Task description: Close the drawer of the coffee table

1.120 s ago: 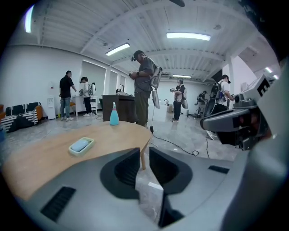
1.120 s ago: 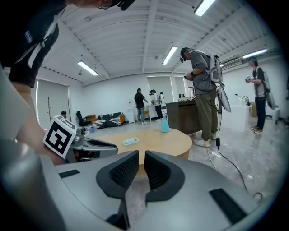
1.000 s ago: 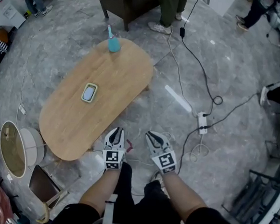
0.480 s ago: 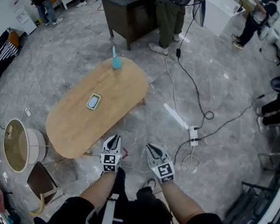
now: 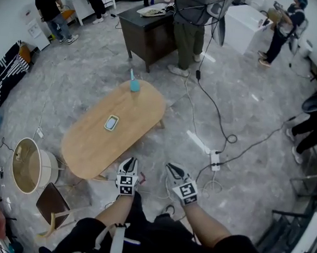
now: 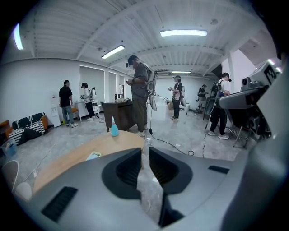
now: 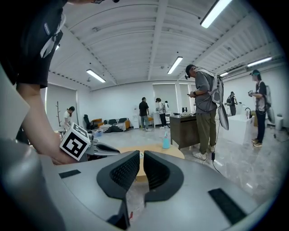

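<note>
Seen from above, a person stands on a grey marbled floor just short of the near end of the coffee table, whose oval wooden tabletop [image 5: 91, 145] stretches away to the upper right. The left claw [image 5: 128, 162] and right claw [image 5: 172, 168] are held side by side in front of the body, near the tabletop's edge but touching nothing. Each claw is clenched almost fully, with only a thin slit between its jaws, and grasps nothing. That probably suits pushing rather than gripping. No drawer shows sticking out from under the tabletop, so it is likely pushed in already, though the front is hidden from this angle. A blue spray bottle [image 5: 134, 84] stands at the far end and a small flat gadget [image 5: 112, 123] lies mid-tabletop, both well clear of the claws. A power strip [image 5: 215, 160] and its cables lie on the floor to the right.
</note>
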Motion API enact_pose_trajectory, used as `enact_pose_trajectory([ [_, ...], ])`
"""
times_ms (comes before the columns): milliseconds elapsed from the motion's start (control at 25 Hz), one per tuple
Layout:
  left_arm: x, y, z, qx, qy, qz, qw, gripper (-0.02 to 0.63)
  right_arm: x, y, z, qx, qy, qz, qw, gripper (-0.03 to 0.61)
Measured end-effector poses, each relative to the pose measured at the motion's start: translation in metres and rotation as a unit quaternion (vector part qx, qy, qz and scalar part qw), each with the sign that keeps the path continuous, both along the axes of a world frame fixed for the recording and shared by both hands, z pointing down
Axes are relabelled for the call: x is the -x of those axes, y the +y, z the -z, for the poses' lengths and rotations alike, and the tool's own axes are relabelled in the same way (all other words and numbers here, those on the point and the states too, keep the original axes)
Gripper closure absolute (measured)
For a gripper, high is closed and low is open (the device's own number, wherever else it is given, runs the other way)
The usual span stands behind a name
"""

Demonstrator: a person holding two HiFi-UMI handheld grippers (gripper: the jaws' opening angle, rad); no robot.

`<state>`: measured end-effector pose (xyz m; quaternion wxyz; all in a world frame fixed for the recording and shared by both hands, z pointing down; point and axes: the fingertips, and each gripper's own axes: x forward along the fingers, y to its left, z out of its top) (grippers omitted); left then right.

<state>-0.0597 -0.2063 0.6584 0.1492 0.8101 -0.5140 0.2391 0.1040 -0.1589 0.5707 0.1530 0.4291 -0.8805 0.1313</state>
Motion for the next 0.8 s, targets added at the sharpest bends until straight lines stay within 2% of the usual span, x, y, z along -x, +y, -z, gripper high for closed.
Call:
enact_pose_trajectory([
  [360,-0.023,0.029,0.056,-0.012,0.005,0.001,0.9999,0.565,-0.026,0.018,0.055,-0.019,-0.005,0.006,1.0,0.545],
  [600,-0.031,0.051,0.085,-0.027,-0.014,0.0,0.9995,0.565,-0.03,0.042,0.082,-0.034,-0.003,0.041,0.999,0.545],
  [800,-0.028,0.067,0.117,-0.049,-0.001,0.018,0.9987,0.565,-0.023,0.056,0.1,-0.05,-0.011,0.063,0.997,0.545],
])
